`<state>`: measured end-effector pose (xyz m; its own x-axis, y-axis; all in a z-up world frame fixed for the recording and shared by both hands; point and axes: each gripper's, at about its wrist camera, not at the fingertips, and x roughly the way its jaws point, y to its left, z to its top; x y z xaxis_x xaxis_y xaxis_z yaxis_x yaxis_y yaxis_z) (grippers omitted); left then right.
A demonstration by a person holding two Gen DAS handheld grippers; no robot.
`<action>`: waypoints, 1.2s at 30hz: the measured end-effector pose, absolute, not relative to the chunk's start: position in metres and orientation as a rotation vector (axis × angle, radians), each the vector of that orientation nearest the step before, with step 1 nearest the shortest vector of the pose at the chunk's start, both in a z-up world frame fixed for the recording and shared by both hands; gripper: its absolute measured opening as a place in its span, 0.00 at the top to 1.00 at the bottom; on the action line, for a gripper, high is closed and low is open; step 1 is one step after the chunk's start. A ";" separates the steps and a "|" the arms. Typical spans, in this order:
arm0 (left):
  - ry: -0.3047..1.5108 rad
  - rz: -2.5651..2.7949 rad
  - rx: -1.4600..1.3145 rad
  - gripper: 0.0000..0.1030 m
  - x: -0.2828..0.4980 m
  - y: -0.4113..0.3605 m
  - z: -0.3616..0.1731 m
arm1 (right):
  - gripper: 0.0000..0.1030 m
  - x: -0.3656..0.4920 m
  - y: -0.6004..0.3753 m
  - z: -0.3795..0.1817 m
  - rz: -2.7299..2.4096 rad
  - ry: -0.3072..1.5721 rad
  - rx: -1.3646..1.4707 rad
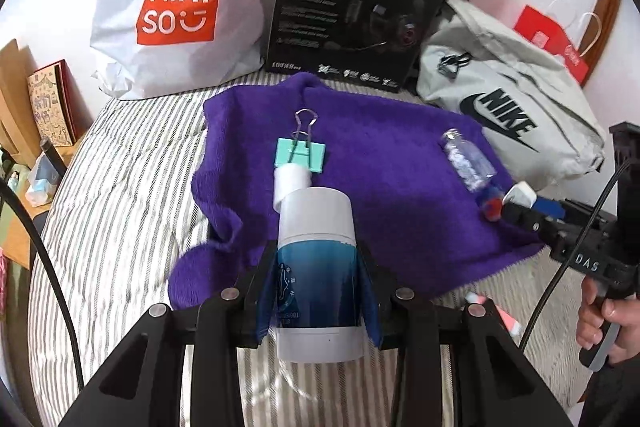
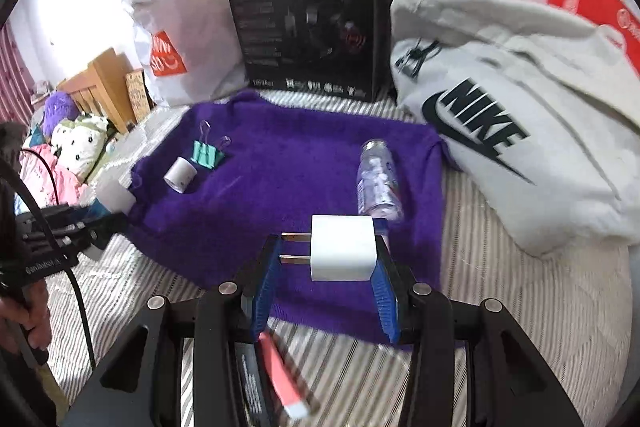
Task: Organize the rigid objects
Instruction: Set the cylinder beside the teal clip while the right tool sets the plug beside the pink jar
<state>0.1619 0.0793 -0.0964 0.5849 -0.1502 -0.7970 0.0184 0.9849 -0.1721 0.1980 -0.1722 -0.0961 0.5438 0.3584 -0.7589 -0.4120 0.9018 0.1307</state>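
Note:
My left gripper (image 1: 316,259) is shut on a blue-and-white bottle (image 1: 316,267), held above the near edge of a purple towel (image 1: 380,155). My right gripper (image 2: 326,251) is shut on a white plug adapter (image 2: 342,247), its prongs pointing left, above the towel's (image 2: 288,187) near edge. On the towel lie a teal binder clip (image 1: 300,155), a small white cylinder (image 1: 290,183) and a clear small bottle (image 1: 468,159). They show in the right wrist view too: the clip (image 2: 206,153), the cylinder (image 2: 180,174), the clear bottle (image 2: 378,179).
A striped bed sheet (image 1: 120,195) lies under the towel. Behind stand a white Miniso bag (image 1: 176,3), a black box (image 1: 356,3) and a grey Nike bag (image 1: 512,107). A pink-and-white tube (image 2: 280,375) lies on the sheet near me.

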 end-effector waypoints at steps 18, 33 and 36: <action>1.045 -0.104 -0.054 0.66 0.203 0.066 -0.116 | 0.58 0.230 -0.155 -0.147 0.433 1.001 -0.125; 1.075 -0.081 -0.017 0.67 0.210 0.062 -0.135 | 0.58 0.233 -0.151 -0.152 0.435 0.997 -0.147; 1.060 -0.071 -0.002 0.67 0.208 0.060 -0.136 | 0.58 0.232 -0.149 -0.152 0.434 0.991 -0.161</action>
<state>0.2077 0.0599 -0.1358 0.4867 -0.0592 -0.8716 0.0572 0.9977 -0.0359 0.2319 -0.1492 -0.1517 0.4707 0.2800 -0.8367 -0.4246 0.9032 0.0634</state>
